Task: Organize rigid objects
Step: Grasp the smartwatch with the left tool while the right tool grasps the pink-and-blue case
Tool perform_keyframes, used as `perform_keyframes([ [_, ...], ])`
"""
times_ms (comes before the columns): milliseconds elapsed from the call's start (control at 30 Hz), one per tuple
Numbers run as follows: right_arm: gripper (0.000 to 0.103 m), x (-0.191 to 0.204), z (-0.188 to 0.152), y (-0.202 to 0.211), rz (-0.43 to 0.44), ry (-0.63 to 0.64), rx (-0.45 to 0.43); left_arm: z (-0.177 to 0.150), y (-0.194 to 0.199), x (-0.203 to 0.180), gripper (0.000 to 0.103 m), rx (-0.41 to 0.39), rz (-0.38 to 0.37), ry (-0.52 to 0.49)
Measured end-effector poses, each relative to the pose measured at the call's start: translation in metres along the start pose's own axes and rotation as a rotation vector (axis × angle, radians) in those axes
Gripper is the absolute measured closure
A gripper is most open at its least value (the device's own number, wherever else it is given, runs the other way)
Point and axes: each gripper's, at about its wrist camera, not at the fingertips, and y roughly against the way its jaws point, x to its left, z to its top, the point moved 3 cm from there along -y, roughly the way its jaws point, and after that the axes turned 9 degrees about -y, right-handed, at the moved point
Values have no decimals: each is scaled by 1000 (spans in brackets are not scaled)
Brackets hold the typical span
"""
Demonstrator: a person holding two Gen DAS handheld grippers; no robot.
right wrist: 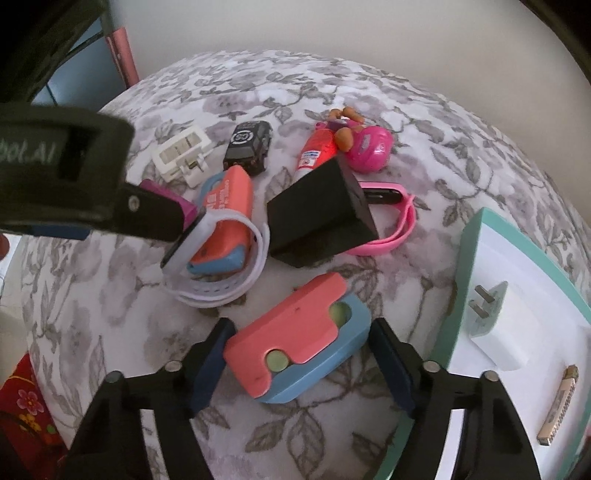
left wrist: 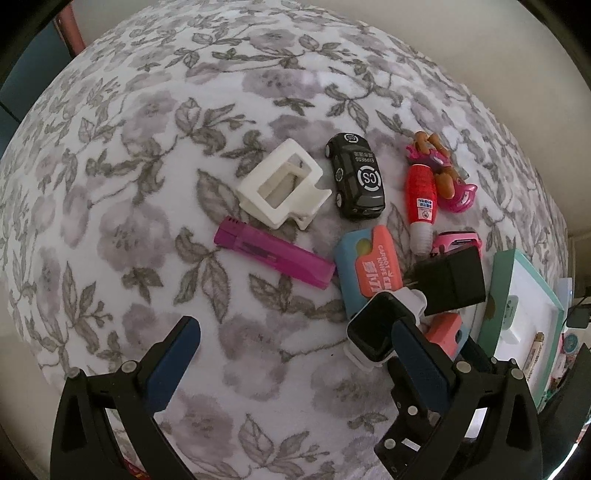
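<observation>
Right hand-held gripper (right wrist: 299, 363) straddling coral-blue case (right wrist: 297, 354), floral cloth (right wrist: 332, 88), plain wall (right wrist: 295, 26)

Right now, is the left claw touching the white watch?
Touching. In the right wrist view one finger of the left claw lies against the face of the white watch, with no gap between them.

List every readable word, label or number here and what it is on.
"CS": roof disc of the black toy car.
"EXPRESS": same roof, smaller print.
"CARAST": coral-and-blue case; remaining characters unclear.
"OOL.AI", cut off: the left tongs.
Red bottle sticker: too small to read.
</observation>
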Motion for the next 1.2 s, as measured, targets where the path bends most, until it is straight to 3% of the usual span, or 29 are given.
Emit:
perform_keyframes([
  [600, 30, -2, -8, 5, 12, -21, 4, 11, -10, -27, 4, 0, -48, -71],
  [867, 30, -6, -7, 6, 40, -47, 9, 12, -30, -45, 43, 36, -126, -84],
  [1033, 30, -6, -6, 5, 41, -47, 11, 15, -39, -50, 46, 51, -155, -71],
  [1100, 30, -6, -6, 5, 38, -44, 11, 16, -40, -52, 52, 50, -170, -70],
  [1133, 30, -5, -6, 5, 37, -43, 11, 17, -39, -53, 62, 48, -180, -72],
  [1200, 30, -5, -6, 4, 37, -44, 11, 16, -39, -56, 63, 47, -185, -82],
])
